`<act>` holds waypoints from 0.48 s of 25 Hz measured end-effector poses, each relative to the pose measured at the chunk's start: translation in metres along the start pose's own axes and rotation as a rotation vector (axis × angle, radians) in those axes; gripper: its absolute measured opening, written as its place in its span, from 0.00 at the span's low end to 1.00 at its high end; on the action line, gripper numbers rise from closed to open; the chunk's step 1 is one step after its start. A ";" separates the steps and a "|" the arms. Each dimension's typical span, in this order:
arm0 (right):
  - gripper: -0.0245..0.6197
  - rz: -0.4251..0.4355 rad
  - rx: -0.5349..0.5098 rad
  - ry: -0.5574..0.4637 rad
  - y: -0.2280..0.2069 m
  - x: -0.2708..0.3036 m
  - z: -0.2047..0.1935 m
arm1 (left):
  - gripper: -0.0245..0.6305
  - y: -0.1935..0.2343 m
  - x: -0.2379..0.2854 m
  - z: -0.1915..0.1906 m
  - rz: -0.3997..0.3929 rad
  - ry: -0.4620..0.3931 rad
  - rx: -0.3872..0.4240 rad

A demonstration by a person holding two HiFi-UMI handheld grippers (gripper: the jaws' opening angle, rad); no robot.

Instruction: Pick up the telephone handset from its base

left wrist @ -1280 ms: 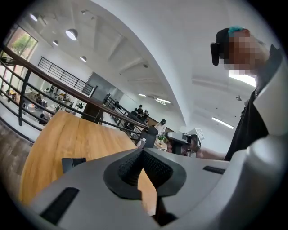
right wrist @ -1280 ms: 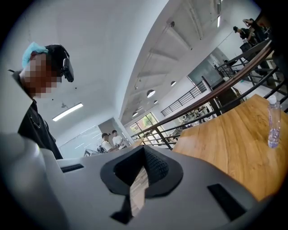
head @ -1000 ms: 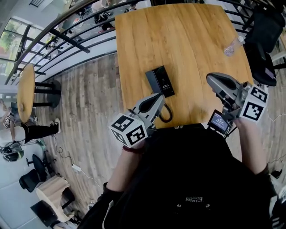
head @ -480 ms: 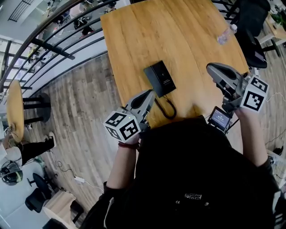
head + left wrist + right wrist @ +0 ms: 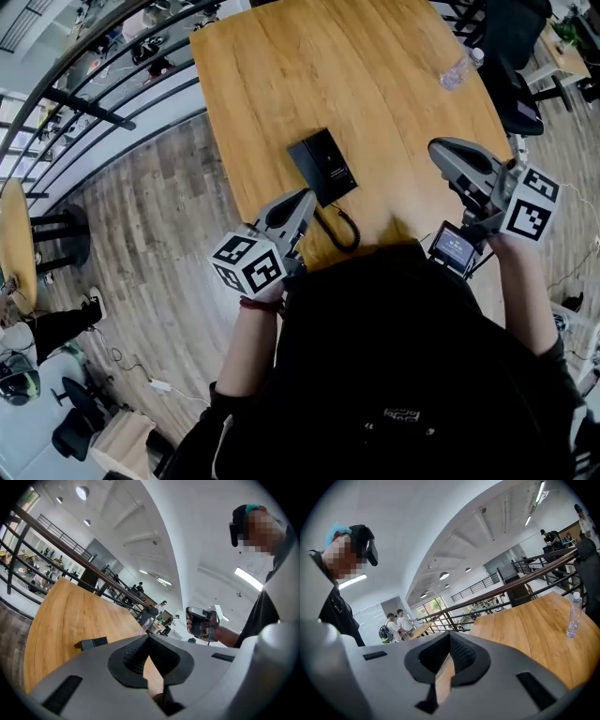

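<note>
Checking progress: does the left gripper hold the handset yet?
No, the left gripper is shut on nothing; the phone lies on the table.

The table (image 5: 375, 84) looks smooth wood, the telephone (image 5: 323, 167) probably matt plastic.

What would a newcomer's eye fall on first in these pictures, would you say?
The black telephone sits near the front edge of the wooden table, its coiled cord curling toward the person. Two grippers flank it, both shut and empty: the left gripper close to the telephone, the right gripper farther off to the side.
</note>
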State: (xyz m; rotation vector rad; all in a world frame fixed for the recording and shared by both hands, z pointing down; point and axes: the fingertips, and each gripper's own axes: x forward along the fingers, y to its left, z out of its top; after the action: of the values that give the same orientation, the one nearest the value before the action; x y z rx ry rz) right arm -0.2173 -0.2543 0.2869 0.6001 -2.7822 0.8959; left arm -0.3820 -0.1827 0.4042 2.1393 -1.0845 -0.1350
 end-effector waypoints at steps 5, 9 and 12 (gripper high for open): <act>0.06 0.022 0.008 0.031 -0.012 0.008 -0.001 | 0.04 0.002 0.008 0.002 0.027 -0.027 -0.025; 0.06 0.053 0.011 0.051 -0.015 0.021 0.001 | 0.04 0.014 0.009 -0.002 0.053 -0.005 -0.030; 0.06 0.061 0.016 0.071 -0.018 0.026 0.000 | 0.04 0.018 0.011 -0.008 0.036 0.024 -0.031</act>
State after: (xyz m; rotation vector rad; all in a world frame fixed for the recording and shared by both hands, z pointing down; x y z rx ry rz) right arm -0.2331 -0.2757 0.3028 0.4787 -2.7461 0.9332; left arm -0.3839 -0.1935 0.4245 2.0873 -1.0993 -0.1085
